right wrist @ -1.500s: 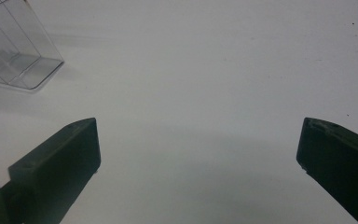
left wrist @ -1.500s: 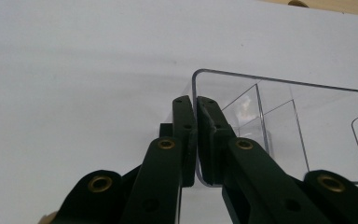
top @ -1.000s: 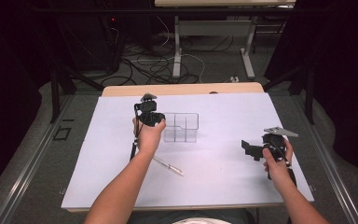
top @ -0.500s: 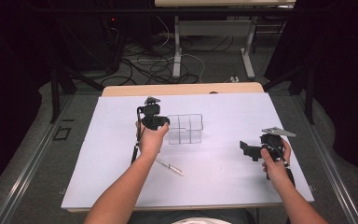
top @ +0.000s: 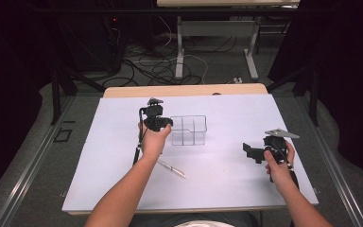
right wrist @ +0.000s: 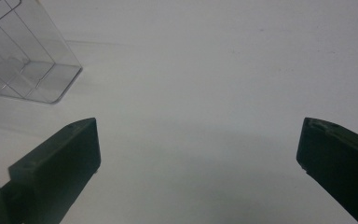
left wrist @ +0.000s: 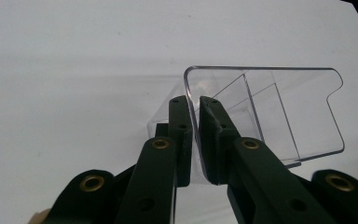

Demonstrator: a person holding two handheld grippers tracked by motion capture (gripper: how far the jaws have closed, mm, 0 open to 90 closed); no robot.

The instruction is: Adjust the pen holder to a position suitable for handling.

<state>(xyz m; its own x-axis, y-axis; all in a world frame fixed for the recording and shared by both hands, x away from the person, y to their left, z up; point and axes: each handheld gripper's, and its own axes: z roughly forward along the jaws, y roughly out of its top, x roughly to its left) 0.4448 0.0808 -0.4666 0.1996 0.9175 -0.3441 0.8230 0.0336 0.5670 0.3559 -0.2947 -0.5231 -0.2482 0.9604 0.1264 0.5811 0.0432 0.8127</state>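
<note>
A clear plastic divided box stands on the white table top, left of centre. My left gripper is shut on the box's left wall. In the left gripper view the two black jaws pinch that thin clear wall, and the box with its inner partitions stretches away to the right. My right gripper is held low over the table at the right, apart from the box. Its jaws stand wide open with nothing between them, and a corner of the box shows at upper left.
A thin pen-like stick lies on the table beside the left forearm. The table's far wooden edge borders a floor with cables and table legs. Dark curtains close both sides.
</note>
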